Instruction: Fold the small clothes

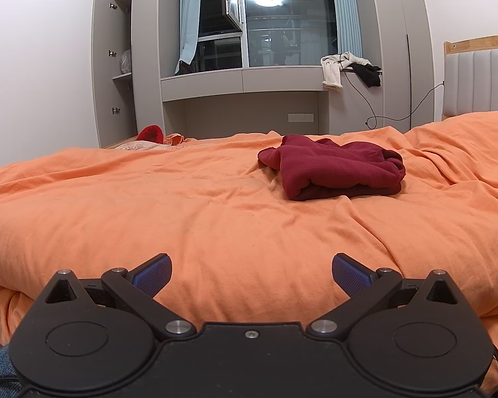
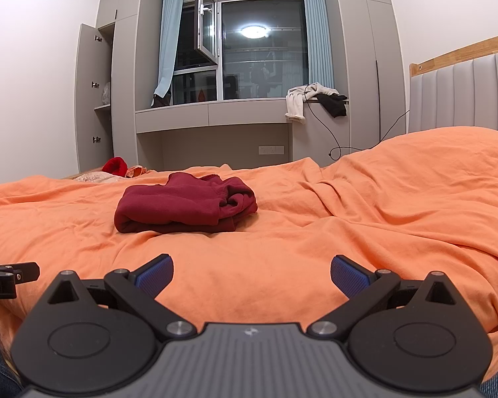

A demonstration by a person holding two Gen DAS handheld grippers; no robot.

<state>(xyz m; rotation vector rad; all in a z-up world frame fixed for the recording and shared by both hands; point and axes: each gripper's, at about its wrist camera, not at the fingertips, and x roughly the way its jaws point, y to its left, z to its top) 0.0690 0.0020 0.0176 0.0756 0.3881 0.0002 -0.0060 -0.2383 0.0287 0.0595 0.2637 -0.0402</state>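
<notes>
My maroon top (image 1: 335, 169) lies out on the orange duvet (image 1: 182, 219) in a compact bundle, doubled over itself with a fold edge facing me, so I judge this piece folded, if loosely, with one end bunched rather than squared. My left gripper (image 1: 251, 273) and right gripper (image 2: 251, 273) both sit low at the near edge of the bed, well apart from the top, fingers spread wide and holding nothing. What may be left is tidying that lumpy end, or the red cloth (image 2: 115, 166) at the far edge.
</notes>
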